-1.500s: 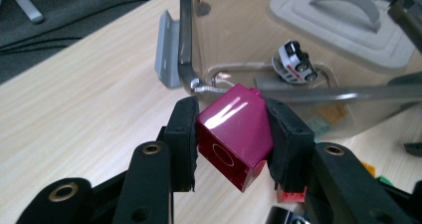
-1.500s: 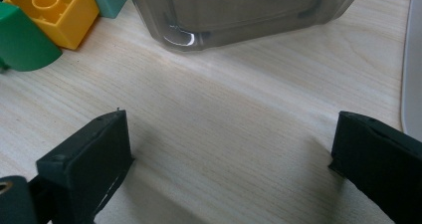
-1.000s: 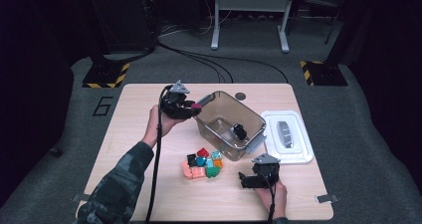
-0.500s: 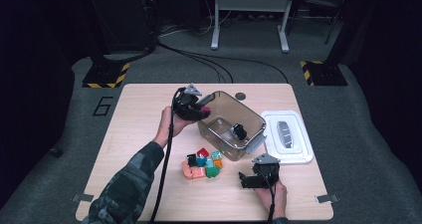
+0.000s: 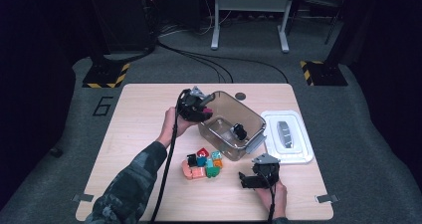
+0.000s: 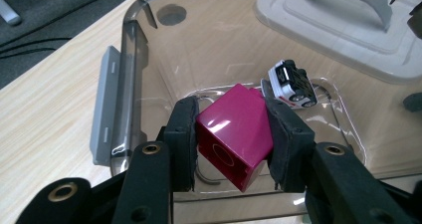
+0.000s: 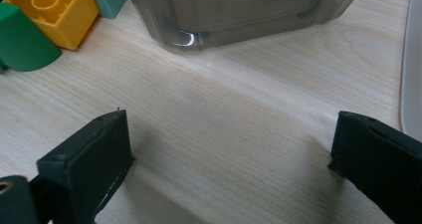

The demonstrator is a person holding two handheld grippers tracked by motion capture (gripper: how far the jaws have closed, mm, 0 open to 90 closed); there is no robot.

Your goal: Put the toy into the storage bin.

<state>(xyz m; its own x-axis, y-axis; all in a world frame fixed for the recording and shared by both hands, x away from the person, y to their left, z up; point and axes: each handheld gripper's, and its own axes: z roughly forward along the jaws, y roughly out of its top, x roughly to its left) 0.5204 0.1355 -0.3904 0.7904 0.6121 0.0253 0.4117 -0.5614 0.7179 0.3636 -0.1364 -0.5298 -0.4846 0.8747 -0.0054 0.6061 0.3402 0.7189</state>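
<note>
Magenta block clamped between left gripper fingers above clear bin; right gripper fingers apart.

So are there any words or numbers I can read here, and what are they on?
"6": a big grey number on the floor mat, left of the table.
The toy car in the clear bin has no markings clear enough to read.
Nothing else bears text.
</note>
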